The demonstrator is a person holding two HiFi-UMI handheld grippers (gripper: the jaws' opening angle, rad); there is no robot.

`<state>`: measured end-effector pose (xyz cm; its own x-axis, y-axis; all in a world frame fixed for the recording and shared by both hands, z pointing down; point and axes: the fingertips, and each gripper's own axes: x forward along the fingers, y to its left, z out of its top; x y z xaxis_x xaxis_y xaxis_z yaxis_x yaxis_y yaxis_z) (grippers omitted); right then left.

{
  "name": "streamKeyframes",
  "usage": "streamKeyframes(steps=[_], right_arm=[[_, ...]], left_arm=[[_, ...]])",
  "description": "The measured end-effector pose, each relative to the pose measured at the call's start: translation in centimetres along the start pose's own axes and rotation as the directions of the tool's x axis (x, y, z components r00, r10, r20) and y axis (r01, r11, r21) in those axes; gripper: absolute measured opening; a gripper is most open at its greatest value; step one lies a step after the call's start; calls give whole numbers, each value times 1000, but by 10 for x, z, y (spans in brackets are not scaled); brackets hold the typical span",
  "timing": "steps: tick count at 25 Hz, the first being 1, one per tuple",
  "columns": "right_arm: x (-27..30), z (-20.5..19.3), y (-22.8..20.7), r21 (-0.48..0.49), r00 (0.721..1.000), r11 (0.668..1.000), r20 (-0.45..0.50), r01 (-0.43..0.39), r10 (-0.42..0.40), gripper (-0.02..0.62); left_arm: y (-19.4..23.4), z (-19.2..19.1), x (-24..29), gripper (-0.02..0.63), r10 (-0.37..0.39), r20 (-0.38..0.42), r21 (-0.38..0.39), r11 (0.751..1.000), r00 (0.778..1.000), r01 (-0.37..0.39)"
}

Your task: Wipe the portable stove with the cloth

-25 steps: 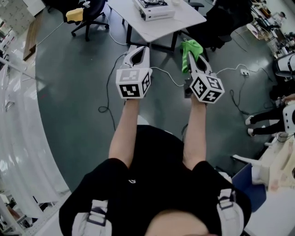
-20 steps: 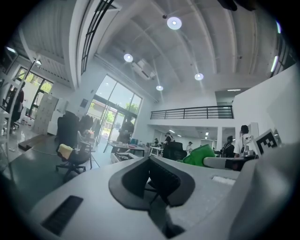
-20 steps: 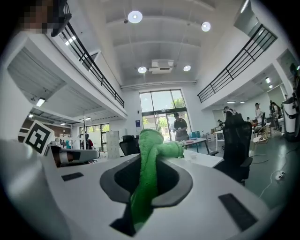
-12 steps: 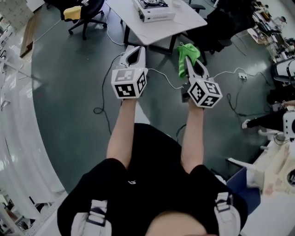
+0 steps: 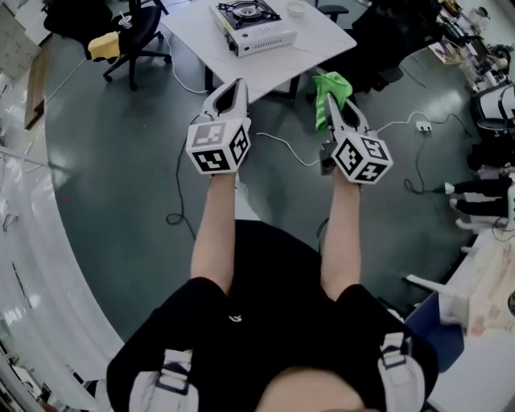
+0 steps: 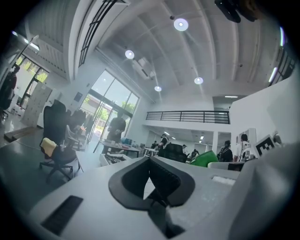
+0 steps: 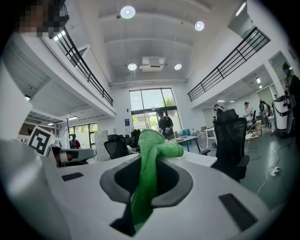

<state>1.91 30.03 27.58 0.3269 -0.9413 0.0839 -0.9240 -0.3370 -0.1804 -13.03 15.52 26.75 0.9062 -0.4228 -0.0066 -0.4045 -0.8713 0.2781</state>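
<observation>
The stove sits on the white tabletop at about 12 o'clock from the person, well apart from both grippers, which are held out over the grey floor. The right gripper has its jaws clamped on a green cloth; the cloth's bunched end pokes out past the tips toward 12 o'clock. The left gripper has its jaws pressed together with nothing between them.

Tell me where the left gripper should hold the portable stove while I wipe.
Probably the white side wall at the stove's left end, approached from the left with the left gripper, which is shut and empty. The body is low and boxy, flat on the table; that leaves the burner top free for the cloth in the right gripper.
</observation>
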Motion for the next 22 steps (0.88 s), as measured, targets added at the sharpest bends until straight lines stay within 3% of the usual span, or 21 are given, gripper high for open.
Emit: streamKeyframes(steps=[7,13,22], right_arm=[[141,-11,-4,-4,996,998,-64,-57,56,40],[261,-32,-10,47,987,997,-140,-67,73,40],[343,-73,-17,124,968,989,-228,-78,105,40]], left_arm=[[81,-9,102,-2,25,-47,-21,999,999,-26],[163,-28,183,-2,59,-151,-47,997,987,-67],[211,-65,241,-2,62,-276,-58,995,959,-81]])
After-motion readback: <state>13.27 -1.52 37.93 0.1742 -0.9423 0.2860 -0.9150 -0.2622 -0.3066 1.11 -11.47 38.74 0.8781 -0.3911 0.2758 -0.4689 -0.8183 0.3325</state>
